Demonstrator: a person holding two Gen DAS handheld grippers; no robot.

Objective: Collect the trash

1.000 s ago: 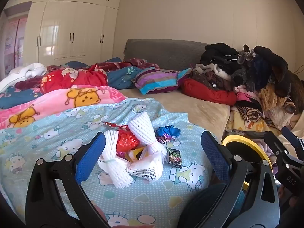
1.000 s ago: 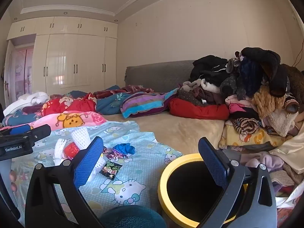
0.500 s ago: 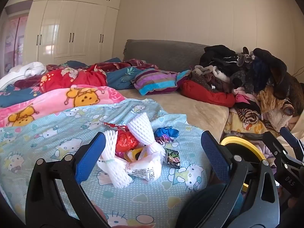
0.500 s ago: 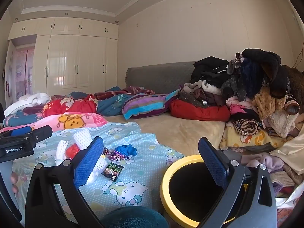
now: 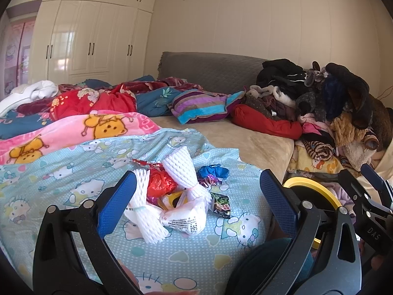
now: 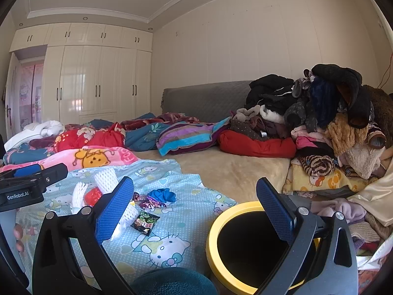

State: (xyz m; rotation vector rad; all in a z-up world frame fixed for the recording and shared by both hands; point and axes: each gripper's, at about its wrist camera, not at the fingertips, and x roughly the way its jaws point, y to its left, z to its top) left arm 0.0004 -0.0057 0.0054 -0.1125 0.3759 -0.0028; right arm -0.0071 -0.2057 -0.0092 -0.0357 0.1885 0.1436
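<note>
On the left of the bed, a pink cartoon blanket (image 5: 73, 130) lay beside the blue Hello Kitty sheet (image 5: 73, 172) that carried the trash. The left gripper (image 5: 197, 200) hovered low over that sheet with its jaws spread wide and nothing between them. Just ahead of it sat the trash pile — two white foam fruit nets (image 5: 181, 169), a crumpled red wrapper (image 5: 159, 184) wedged between them, and a white printed bag (image 5: 186, 217) touching the nearer net. To the right of the pile lay a blue crumpled wrapper (image 5: 212, 170), a shiny purple candy wrapper (image 6: 151, 200) and a small dark snack packet (image 5: 221, 202), all near one another on the sheet. Further right, off the sheet's edge, stood the yellow-rimmed bin (image 6: 213, 223), its dark mouth open. The right gripper (image 6: 195, 209) hung above the bin's near side, jaws likewise wide and empty. At the far right a heap of clothes (image 6: 331, 123) rose against the wall.
</note>
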